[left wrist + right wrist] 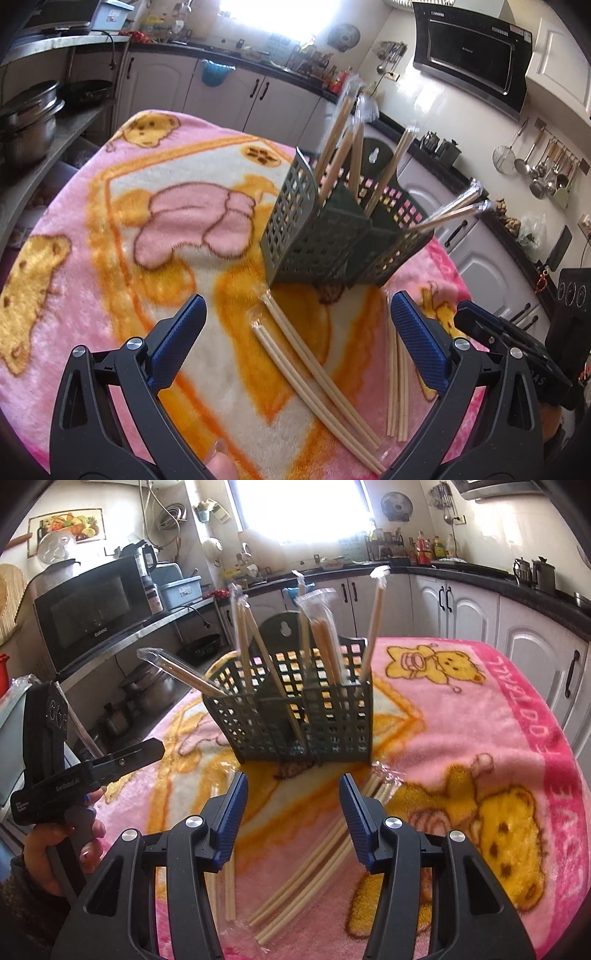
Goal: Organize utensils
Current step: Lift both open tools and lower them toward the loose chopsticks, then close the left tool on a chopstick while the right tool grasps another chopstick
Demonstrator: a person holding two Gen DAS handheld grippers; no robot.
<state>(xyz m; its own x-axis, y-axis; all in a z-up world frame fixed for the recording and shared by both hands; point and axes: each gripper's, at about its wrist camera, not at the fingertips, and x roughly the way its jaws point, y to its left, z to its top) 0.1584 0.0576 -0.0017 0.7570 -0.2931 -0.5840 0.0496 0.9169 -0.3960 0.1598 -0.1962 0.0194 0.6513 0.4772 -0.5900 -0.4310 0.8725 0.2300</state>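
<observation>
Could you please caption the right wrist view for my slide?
Open right gripper above wrapped chopsticks lying on a pink blanket, before a green basket.

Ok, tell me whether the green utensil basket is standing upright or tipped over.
Upright. The green basket stands on its base on the pink blanket, its open top facing up, with wrapped chopsticks sticking out above the rim.

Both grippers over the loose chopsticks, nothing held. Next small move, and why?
Probably lower the open left gripper onto the nearest wrapped chopsticks on the blanket and close; they lie between its fingers, unheld, while the caddy already holds others.
</observation>
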